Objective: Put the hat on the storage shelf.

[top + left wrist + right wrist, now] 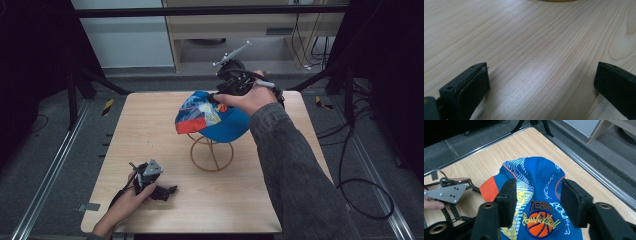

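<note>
One cap [212, 117] is the thing in hand: blue, with an orange patch and a basketball badge, draped over the top of a thin wire stand [211, 152] that sits near the middle of the table [150, 130], a little toward its far edge; my right gripper [537, 200] is over the crown from the far side, jaws parted with the cloth humped up between them; whether the pads already pinch the fabric I cannot tell, since I see cloth between them but no clear bite; my right hand [247, 97] and grey sleeve [295, 170] reach across from the near right corner. My left gripper [150, 182] lies low on the wood near the near left corner, well apart from the stand, jaws wide and holding nothing; in the left gripper view bare grain runs between them.

Risks, as I judge them: the stand looks light and its ring base narrow, so any sideways drag on the cap could tip it or skate it toward the far edge, and my left tool is too far off to steady it; soft cloth may slip out of a shallow pinch, leaving the cap half on and lopsided; closing too deep could catch the wire under the crown and lift stand and cap together; my cable trailing off the right edge could snag as I pull back.
</note>
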